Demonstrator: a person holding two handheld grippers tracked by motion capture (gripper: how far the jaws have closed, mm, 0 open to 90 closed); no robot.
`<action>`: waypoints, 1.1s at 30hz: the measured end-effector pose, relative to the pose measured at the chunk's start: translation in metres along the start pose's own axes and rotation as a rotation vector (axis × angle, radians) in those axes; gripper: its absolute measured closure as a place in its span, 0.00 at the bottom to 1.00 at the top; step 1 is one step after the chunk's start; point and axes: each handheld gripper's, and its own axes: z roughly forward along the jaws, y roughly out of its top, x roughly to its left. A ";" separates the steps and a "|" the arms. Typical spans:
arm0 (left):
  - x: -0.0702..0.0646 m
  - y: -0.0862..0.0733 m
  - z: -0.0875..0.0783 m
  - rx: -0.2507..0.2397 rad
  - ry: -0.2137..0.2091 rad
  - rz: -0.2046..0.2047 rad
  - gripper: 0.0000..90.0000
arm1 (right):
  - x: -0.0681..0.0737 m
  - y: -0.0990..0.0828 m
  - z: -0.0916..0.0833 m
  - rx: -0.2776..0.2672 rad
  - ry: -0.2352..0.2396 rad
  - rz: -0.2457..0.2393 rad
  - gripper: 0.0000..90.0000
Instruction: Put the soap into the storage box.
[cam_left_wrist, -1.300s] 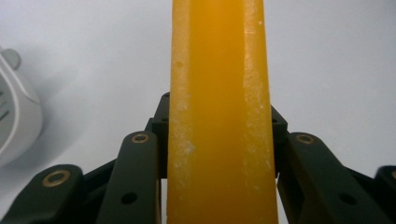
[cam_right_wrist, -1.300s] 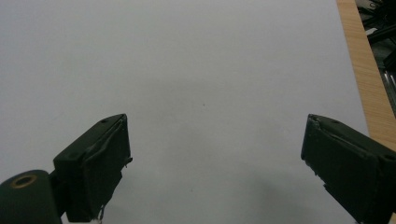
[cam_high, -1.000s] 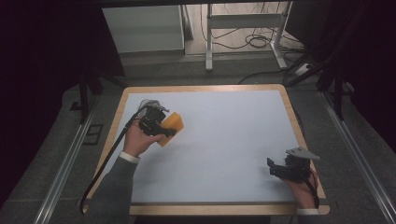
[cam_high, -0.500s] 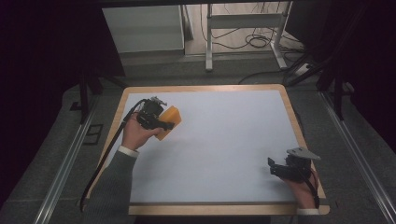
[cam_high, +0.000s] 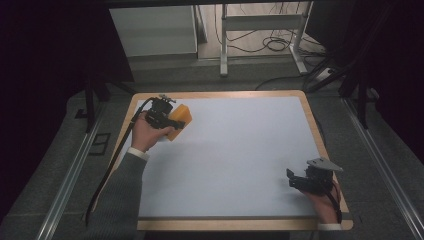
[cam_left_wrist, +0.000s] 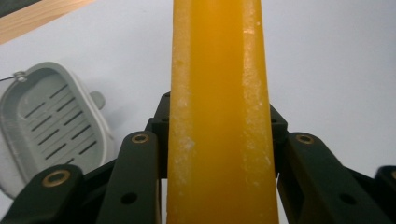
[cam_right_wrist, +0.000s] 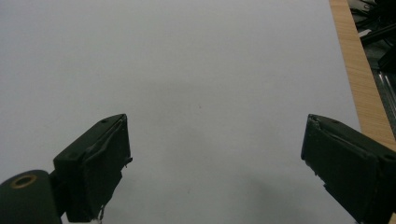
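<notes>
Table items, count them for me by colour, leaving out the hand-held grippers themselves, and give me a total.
Orange: 1, the soap bar clamped in the left hand-held gripper.
Grey: 1, the slotted soap dish lying on the white table.
Total: 2.
The right hand-held gripper is open and holds nothing.

Soap dish (cam_left_wrist: 51, 121) on table (cam_high: 240, 150), far-left corner.
</notes>
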 end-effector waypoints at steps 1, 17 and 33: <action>0.002 0.001 0.001 0.003 0.002 -0.004 0.67 | 0.000 0.000 0.000 0.000 0.000 0.000 0.09; 0.023 0.004 -0.002 -0.017 0.025 -0.065 0.67 | 0.000 0.000 0.000 0.004 0.000 0.000 0.09; 0.044 0.005 0.000 -0.024 0.024 -0.134 0.67 | 0.001 0.000 0.000 0.003 0.000 -0.001 0.09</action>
